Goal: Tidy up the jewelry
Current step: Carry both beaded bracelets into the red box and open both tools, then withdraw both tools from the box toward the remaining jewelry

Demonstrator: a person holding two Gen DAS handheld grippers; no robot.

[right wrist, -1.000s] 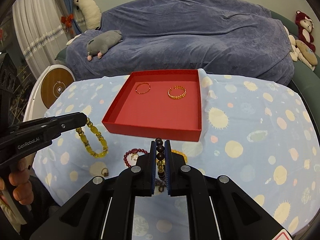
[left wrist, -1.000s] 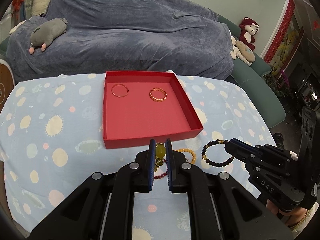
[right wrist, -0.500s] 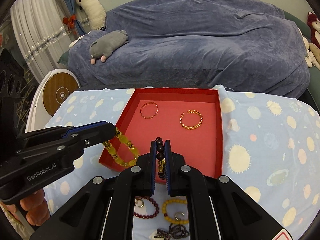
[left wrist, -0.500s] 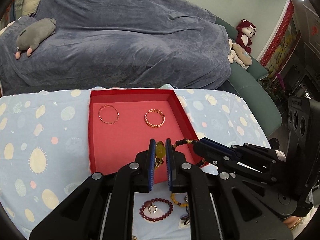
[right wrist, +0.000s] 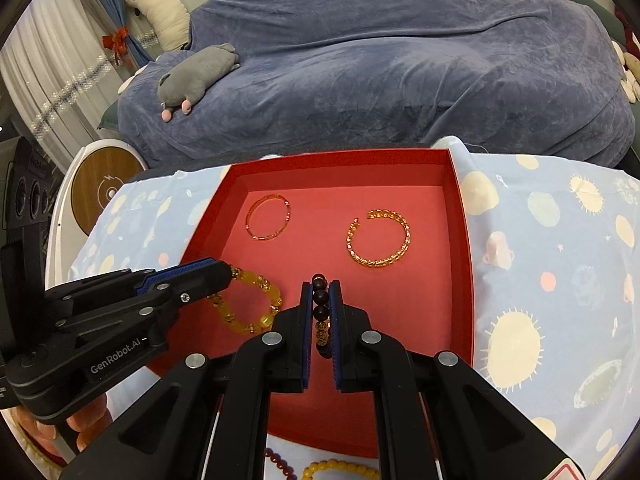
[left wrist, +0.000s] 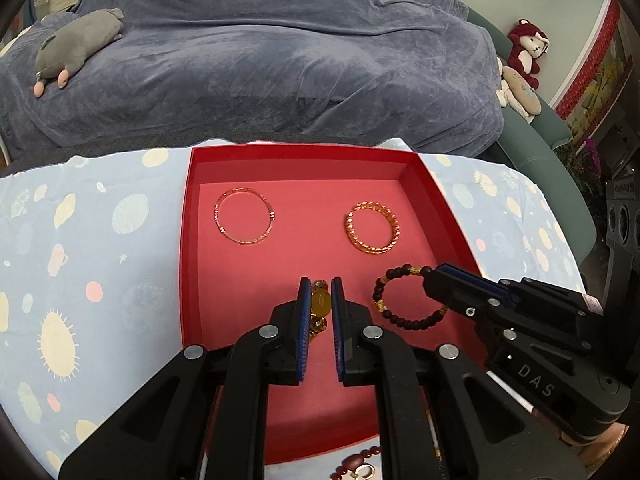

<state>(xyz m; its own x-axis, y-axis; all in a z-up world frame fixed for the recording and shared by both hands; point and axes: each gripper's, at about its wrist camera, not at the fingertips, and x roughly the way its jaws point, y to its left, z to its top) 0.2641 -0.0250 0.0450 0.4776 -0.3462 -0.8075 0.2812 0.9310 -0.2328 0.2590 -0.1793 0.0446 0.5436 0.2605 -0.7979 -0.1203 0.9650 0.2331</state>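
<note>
Both hand-held grippers have come forward from the counter's near edge and now hang over the near half of the red tray (left wrist: pixel 188 240), each carrying a bracelet that a second ago was short of the tray's front wall. Left hand-held gripper (left wrist: pixel 320 304) is closed narrow on one large bead of the yellow bead bracelet (right wrist: pixel 250 304), whose loop droops toward the tray floor on the near-left side. Right hand-held gripper (right wrist: pixel 320 300) is pinched on the dark bead bracelet (left wrist: pixel 404 300), which hangs on the tray's near-right side.

Toward the tray's far wall lie the thin gold bangle (left wrist: pixel 245 216) on the left and the gold chain cuff (left wrist: pixel 373 229) on the right, apart from each other.

Both bead bracelets look light and limp, probably strung on elastic, so they swing and sag from a single pinched bead; smooth round beads may slip from the pads. Gripping across one bead, as here, seems sound. More beaded pieces wait on the counter just outside the tray's front wall, among them a red bead bracelet (left wrist: pixel 356 460).
</note>
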